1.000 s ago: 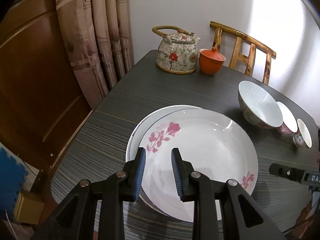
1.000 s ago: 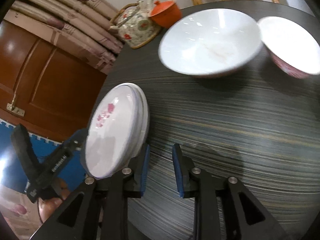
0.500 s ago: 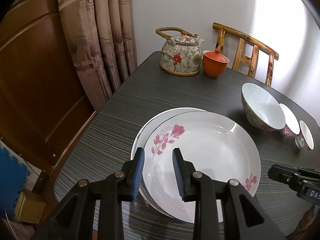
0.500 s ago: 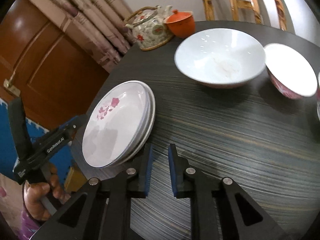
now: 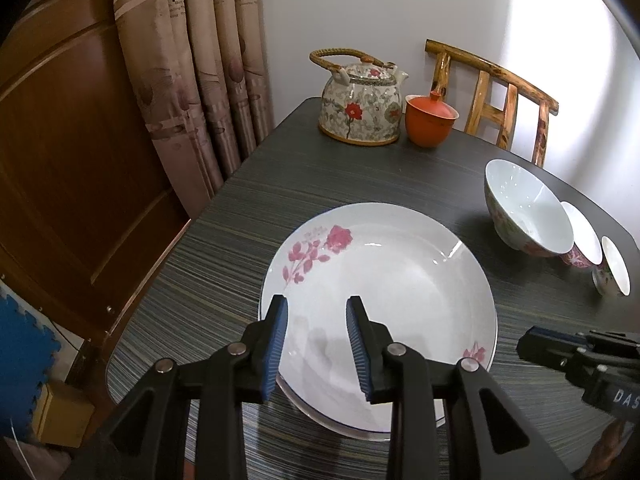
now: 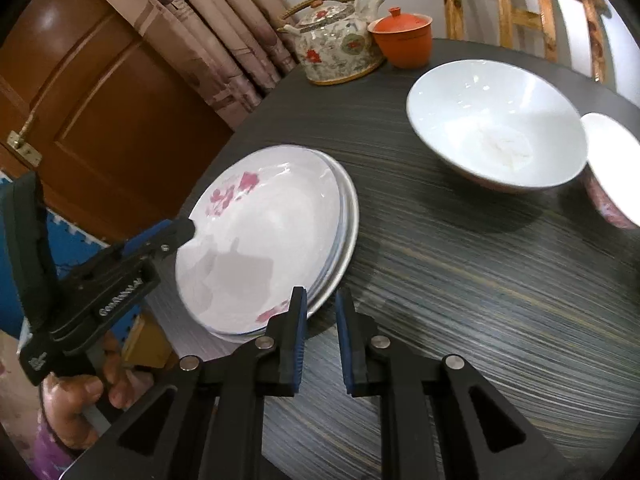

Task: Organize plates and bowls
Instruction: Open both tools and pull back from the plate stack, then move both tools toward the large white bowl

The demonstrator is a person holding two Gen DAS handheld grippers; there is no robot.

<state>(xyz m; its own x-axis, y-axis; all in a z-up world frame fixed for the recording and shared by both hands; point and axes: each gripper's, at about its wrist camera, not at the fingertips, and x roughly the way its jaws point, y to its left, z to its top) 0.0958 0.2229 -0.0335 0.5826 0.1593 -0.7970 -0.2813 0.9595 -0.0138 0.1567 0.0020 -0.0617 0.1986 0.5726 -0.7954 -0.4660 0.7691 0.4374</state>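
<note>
A stack of white plates (image 5: 400, 280) with pink flowers lies on the dark striped table (image 5: 280, 200); it also shows in the right wrist view (image 6: 280, 232). My left gripper (image 5: 316, 334) is open and empty, its fingers above the stack's near rim. My right gripper (image 6: 321, 322) is open with a narrow gap and empty, just right of the stack's near edge. A large white bowl (image 5: 524, 208) stands at the right, also in the right wrist view (image 6: 496, 124). A smaller pink-sided bowl (image 5: 582, 236) and a small cup (image 5: 614, 268) stand beyond it.
A floral teapot (image 5: 360, 104) and an orange lidded cup (image 5: 430, 120) stand at the table's far edge. A wooden chair (image 5: 492, 100) is behind the table. A curtain (image 5: 200, 80) and a wooden door (image 5: 60, 160) are at the left.
The top plate has settled squarely on the stack; earlier it sat offset to the right. My left gripper has opened wider. My right gripper has drawn back from the plates' edge.
</note>
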